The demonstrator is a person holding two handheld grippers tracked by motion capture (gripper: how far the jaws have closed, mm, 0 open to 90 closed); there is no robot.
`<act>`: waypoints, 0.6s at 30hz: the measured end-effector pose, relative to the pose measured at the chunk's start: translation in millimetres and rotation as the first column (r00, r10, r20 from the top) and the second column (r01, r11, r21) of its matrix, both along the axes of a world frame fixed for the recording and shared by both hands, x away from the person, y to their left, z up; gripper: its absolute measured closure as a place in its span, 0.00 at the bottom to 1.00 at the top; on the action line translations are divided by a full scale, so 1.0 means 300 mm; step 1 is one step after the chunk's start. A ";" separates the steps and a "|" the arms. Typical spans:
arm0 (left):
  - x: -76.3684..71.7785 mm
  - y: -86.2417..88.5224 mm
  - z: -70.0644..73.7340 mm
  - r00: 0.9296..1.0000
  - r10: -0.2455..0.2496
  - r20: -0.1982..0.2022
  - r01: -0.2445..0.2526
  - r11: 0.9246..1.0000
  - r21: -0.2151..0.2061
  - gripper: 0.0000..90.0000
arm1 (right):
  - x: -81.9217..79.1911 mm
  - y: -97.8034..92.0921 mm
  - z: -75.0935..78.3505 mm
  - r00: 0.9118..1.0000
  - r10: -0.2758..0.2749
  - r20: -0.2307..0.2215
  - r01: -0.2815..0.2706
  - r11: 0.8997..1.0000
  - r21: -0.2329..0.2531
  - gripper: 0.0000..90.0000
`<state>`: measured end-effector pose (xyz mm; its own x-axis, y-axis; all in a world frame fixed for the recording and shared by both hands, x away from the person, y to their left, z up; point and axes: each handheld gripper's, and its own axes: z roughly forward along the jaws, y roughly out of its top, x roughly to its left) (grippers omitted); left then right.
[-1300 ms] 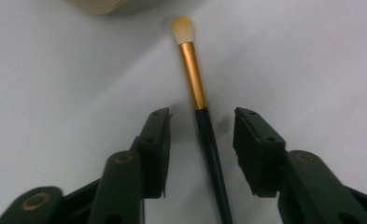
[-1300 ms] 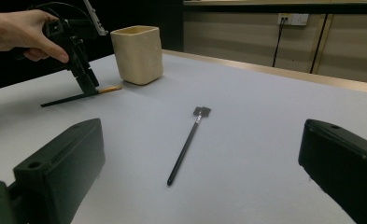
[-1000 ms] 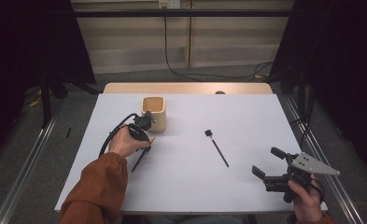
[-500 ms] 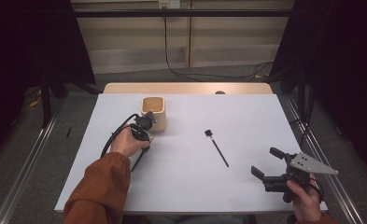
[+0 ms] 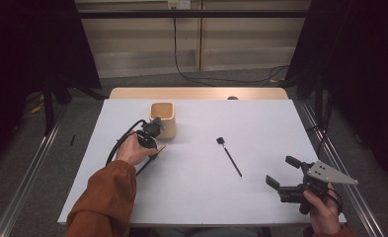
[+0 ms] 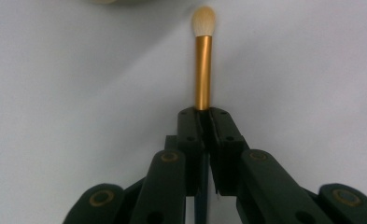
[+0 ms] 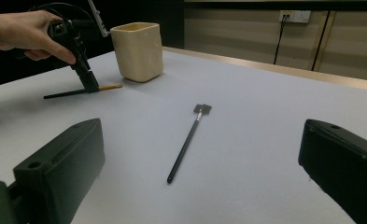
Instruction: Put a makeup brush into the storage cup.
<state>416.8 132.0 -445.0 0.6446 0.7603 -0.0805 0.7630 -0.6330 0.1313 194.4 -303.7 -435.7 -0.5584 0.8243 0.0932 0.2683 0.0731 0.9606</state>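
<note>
between the closed jaws of the left gripper (image 6: 204,122) a gold-handled brush (image 6: 203,70) is clamped, its pale tuft pointing ahead toward the cream cup (image 5: 162,119) just beyond. it is judged light, stiff and slippery, so it is best gripped mid-handle, never at the soft tuft. the right gripper (image 5: 284,174) is held wide open with nothing in it, a black brush (image 7: 187,142) lying ahead of it.

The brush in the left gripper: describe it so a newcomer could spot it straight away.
Start at the cream cup near the white table's far edge. Just in front of it, the left gripper is shut on a brush. Unlike the all-black brush lying mid-table, it has a gold ferrule and pale bristles.
</note>
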 end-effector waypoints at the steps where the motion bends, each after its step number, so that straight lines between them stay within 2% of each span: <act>1: 0.001 0.003 0.000 1.000 0.003 -0.004 -0.003 1.000 -0.006 0.93 | 0.001 0.001 -0.001 1.000 0.000 0.000 0.000 1.000 -0.001 0.00; 6: -0.002 0.005 0.002 1.000 0.004 0.001 -0.004 1.000 -0.007 0.93 | 0.001 0.001 -0.001 1.000 -0.003 -0.001 0.003 1.000 -0.001 0.00; 18: -0.010 0.035 0.035 1.000 0.022 0.016 -0.021 0.995 -0.096 0.93 | 0.002 0.000 0.000 1.000 -0.006 0.000 0.006 1.000 0.000 0.00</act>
